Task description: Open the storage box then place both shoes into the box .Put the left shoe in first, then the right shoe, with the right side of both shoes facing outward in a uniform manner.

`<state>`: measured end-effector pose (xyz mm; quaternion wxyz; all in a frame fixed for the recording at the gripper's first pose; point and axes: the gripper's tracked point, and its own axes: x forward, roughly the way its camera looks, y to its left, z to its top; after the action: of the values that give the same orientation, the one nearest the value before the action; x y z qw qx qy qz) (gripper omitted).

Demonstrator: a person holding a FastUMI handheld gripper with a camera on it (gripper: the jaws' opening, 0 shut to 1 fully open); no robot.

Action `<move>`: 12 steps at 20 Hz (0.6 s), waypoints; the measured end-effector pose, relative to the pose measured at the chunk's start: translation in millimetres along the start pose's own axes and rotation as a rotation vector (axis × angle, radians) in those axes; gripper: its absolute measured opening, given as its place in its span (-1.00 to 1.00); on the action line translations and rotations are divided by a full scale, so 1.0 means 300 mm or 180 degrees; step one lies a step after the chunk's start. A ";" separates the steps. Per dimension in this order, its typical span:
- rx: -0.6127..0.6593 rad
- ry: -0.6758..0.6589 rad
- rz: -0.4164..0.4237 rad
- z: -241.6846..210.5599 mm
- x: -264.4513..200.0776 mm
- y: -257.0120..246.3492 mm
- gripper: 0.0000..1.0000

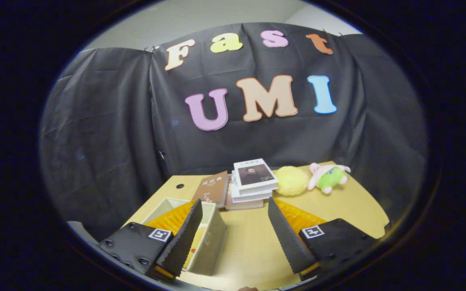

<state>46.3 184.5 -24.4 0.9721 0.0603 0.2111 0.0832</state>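
Gripper view looks along a pale yellow wooden worktop [253,242] that runs away toward the black cloth wall, with a small dark round hole [180,186] near its far left corner. On the left side of the worktop stands the beige rectangular storage box [212,238], its top open, its long axis running from the near edge toward the far edge; something orange with ridges [172,218] shows inside it, partly behind the left finger. A second orange ridged piece [297,216] lies on the right side, just behind the right finger; whether either is a shoe cannot be told. The gripper [235,234] is held low over the near edge, pointing straight toward the far edge and tilted slightly down, its two fingers spread wide apart with bare worktop between them and nothing held. The left finger overlaps the box's opening; the right finger is clear of the box. Beyond the fingers, near the far edge, sits a stack of white books [253,184], a brown book [212,189] leaning against its left side. Right of the stack rest a round yellow fluffy ball [291,180] and a small pink and green plush toy [329,177].
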 end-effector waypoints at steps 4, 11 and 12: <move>-0.0054 -0.0239 -0.0151 0.078 -0.067 -0.166 1.00; 0.0030 -0.0642 -0.0452 0.179 -0.154 -0.453 1.00; 0.0041 -0.0680 -0.0446 0.184 -0.162 -0.473 1.00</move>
<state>45.2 32.0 23.3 0.9920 0.0602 0.1105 0.0068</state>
